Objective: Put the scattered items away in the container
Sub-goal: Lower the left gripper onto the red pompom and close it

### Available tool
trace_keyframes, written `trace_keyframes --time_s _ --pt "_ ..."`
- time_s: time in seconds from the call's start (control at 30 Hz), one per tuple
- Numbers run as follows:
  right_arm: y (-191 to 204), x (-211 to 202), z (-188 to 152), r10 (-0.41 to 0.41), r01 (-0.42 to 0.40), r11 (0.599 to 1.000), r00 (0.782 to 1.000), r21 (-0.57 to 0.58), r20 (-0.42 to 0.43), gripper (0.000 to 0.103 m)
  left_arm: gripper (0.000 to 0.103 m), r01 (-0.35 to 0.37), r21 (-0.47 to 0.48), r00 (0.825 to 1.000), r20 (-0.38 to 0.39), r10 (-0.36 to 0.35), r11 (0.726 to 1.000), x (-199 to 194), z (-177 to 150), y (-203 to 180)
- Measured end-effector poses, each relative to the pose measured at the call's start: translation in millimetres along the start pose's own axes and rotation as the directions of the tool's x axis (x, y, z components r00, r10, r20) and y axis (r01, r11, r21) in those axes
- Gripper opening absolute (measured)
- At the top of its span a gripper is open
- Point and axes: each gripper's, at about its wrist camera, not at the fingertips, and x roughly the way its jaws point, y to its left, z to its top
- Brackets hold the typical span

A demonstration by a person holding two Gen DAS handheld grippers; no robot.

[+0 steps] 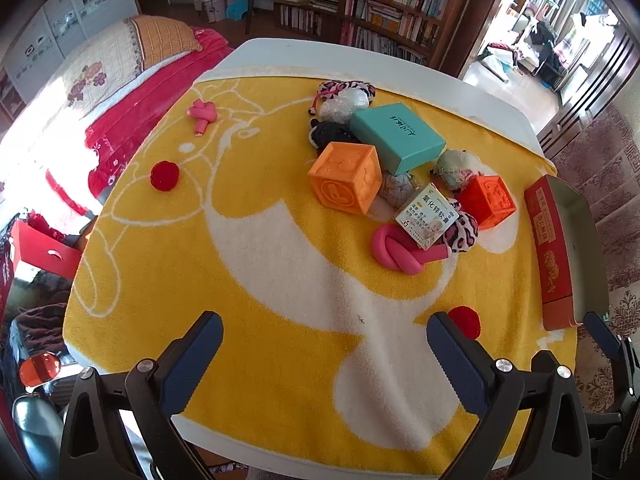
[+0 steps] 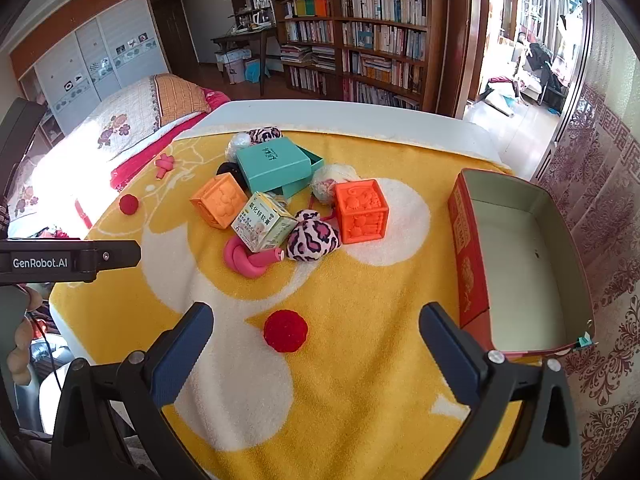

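In the left wrist view, a white desk (image 1: pixel 400 60) carries a yellow and white blanket (image 1: pixel 256 264). Behind it are a bed (image 1: pixel 120 64) and a bookshelf (image 1: pixel 380 4). The left gripper (image 1: pixel 324 344) has its jaws wide apart, with nothing between them. A red pompom (image 1: pixel 466 320) lies just beside the right finger. The pile of toys is further away: an orange cube (image 1: pixel 346 178), a teal box (image 1: pixel 396 136) and a pink knot (image 1: pixel 396 250). The red container (image 1: pixel 548 256) stands at the right edge of the desk. A second red pompom (image 1: pixel 164 175) lies well apart on the left.

In the right wrist view, the right gripper (image 2: pixel 316 338) also has its jaws wide apart and empty. The red pompom (image 2: pixel 285 330) lies between the fingers, a little ahead. Only this view shows inside the container (image 2: pixel 516 272): it is empty. It also shows the left gripper's body (image 2: pixel 68 260).
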Motion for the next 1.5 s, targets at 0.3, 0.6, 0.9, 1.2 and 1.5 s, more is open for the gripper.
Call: trace_keyframes --time_s 0.3,0.6,0.9,1.2,1.5 --pt "7.7 7.5 -2.5 -0.024 0.024 1.000 0.999 -0.006 -0.040 0.102 0.103 0.236 -0.110 0.972 0.004 -0.237 0.966 -17.0 1.7 21.3" --pt "9.6 22.7 3.1 -0.039 0.047 0.994 0.996 0.096 -0.082 0.102 0.103 0.356 -0.221 0.913 -0.125 -0.388 0.908 5.4 20.1 45.4" --pt "22.9 40.1 6.9 -0.045 0.062 0.990 0.990 0.126 -0.135 0.102 0.103 -0.096 -0.133 0.990 0.092 0.109 0.986 45.9 66.1 139.2" --pt "25.1 50.6 6.5 -0.091 0.118 0.982 0.979 0.147 -0.180 0.101 0.103 0.015 -0.197 0.997 0.077 0.001 0.980 81.3 106.3 202.0" --pt "22.5 54.6 3.3 -0.119 0.158 0.971 0.970 0.181 -0.210 0.098 0.065 0.032 -0.137 0.998 -0.041 -0.038 0.990 126.4 124.1 194.9"
